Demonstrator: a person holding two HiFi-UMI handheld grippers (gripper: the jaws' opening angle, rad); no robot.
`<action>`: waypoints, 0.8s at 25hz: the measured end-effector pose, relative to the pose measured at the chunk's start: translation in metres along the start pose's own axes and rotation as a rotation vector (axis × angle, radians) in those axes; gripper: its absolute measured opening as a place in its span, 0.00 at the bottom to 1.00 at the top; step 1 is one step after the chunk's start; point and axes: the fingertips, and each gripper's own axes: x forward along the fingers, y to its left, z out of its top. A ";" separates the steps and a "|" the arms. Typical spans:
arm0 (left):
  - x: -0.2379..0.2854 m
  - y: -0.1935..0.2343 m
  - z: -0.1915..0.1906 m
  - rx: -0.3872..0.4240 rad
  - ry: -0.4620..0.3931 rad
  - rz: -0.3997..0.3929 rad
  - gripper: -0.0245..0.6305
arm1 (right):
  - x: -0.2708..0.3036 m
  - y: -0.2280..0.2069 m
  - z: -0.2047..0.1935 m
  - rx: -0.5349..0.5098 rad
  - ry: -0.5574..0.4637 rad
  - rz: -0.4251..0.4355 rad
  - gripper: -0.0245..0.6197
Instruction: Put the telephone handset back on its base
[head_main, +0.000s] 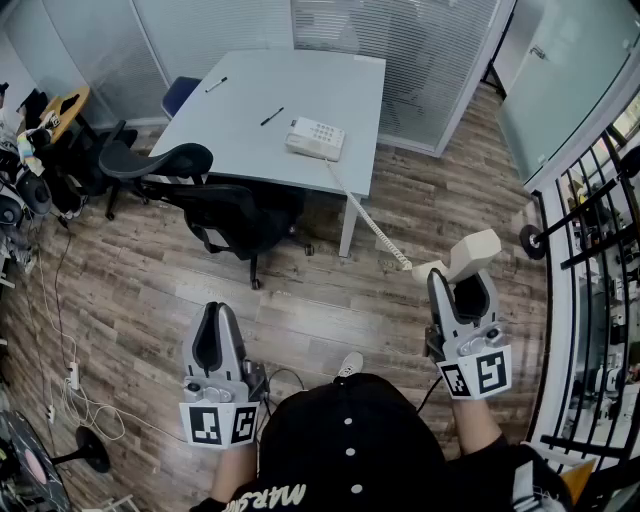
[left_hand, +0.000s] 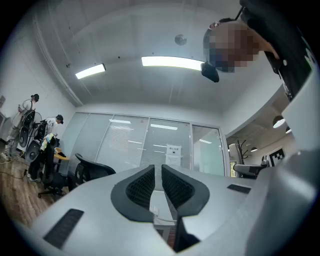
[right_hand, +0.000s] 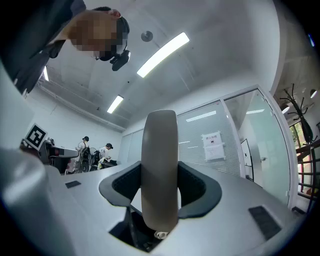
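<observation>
Head view: I see the base (head_main: 316, 138) on the bench (head_main: 240, 110), well apart from the handset (head_main: 470, 258) up in my right tongs (head_main: 462, 290). A coiled cord (head_main: 368, 218) joins the two. My left tongs (head_main: 217, 340) sit low over the floor.

Left gripper view: the pads are all but together, with nothing between them.

Right gripper view: the tongs are clamped on the upright handset.

Head view looks steeply down; both gripper views (tilted upward) share the glass partition (left_hand: 125, 142).
</observation>
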 end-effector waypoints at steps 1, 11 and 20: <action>0.000 0.000 0.001 0.001 -0.001 0.000 0.12 | 0.000 0.000 0.001 0.000 0.000 0.000 0.40; -0.001 0.002 0.000 0.000 0.005 0.004 0.12 | 0.001 -0.003 0.002 0.032 -0.015 -0.011 0.40; 0.010 -0.006 -0.008 0.016 0.017 0.015 0.12 | 0.006 -0.019 0.000 0.055 -0.025 -0.010 0.40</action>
